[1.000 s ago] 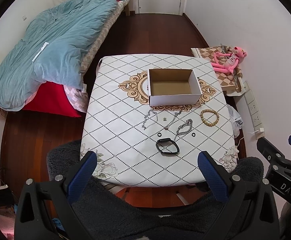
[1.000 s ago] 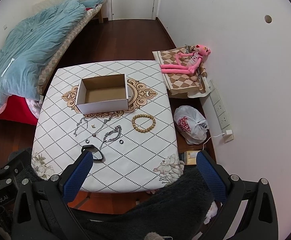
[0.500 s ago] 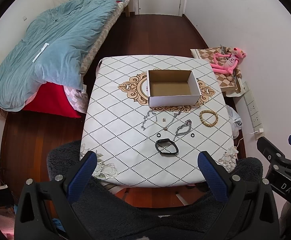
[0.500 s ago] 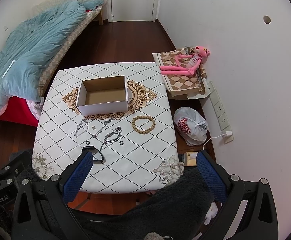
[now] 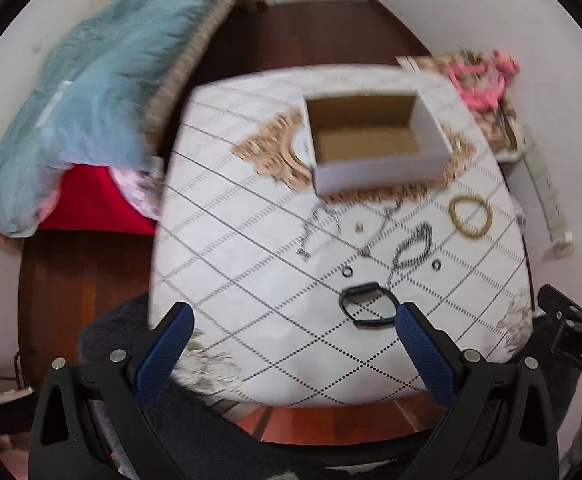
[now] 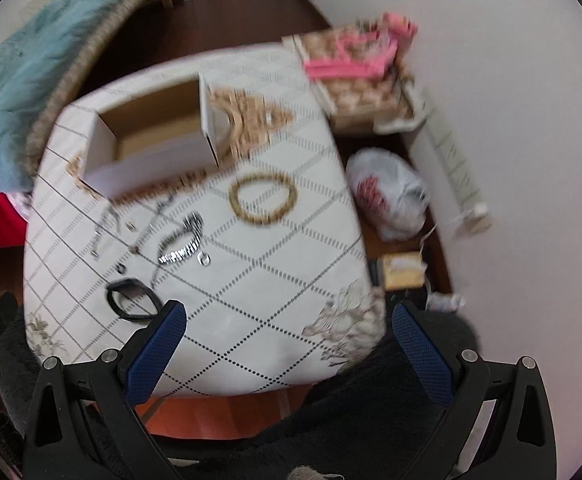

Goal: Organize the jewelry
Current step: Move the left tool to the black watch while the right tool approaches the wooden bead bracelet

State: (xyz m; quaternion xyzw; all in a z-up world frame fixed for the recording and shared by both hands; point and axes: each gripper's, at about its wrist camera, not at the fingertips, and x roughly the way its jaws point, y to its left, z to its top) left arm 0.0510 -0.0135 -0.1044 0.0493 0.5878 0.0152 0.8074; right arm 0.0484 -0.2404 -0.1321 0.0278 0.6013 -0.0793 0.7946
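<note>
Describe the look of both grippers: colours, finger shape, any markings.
Both match: the left gripper and right gripper have black angular frames, silver screws and long blue finger pads with a fine grid texture. White lettering "DAS" marks the right gripper's body in the left view.

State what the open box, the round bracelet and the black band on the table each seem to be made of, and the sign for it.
Open box: cardboard, seemingly; matte brown inside, white outside, thin folded walls.
Round bracelet: probably wooden beads; tan, dull, though blur hides the bead detail.
Black band: likely rubber or plastic; dark, smooth loop, slight sheen. The look leaves it open.
</note>
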